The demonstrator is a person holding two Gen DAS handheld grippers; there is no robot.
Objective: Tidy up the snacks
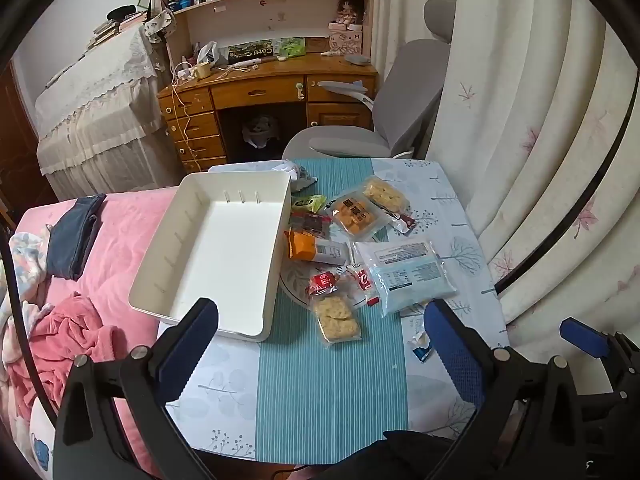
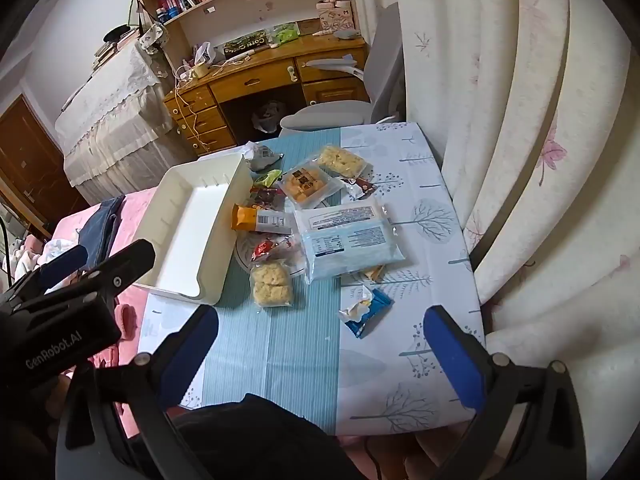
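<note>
An empty white tray (image 1: 224, 240) (image 2: 188, 224) sits at the table's left side. Right of it lie several snack packets: a clear pack of pale crackers (image 1: 336, 318) (image 2: 272, 284), an orange bar (image 1: 316, 250) (image 2: 260, 219), a red-wrapped sweet (image 1: 322, 282), a pack of yellow biscuits (image 1: 356, 216) (image 2: 308, 184), another cracker pack (image 1: 384, 194) (image 2: 342, 160) and a large pale-blue pack (image 1: 412, 274) (image 2: 348, 248). A torn blue wrapper (image 2: 366, 310) lies nearest. My left gripper (image 1: 320, 328) and right gripper (image 2: 320, 332) are open and empty above the table's near end.
The small table has a blue-and-white cloth (image 1: 332, 392) (image 2: 404, 348). A pink bed (image 1: 100, 280) lies left, curtains (image 1: 540, 120) right. A grey chair (image 1: 372, 120) and wooden desk (image 1: 260, 96) stand beyond. The left gripper's body (image 2: 72, 300) shows in the right wrist view.
</note>
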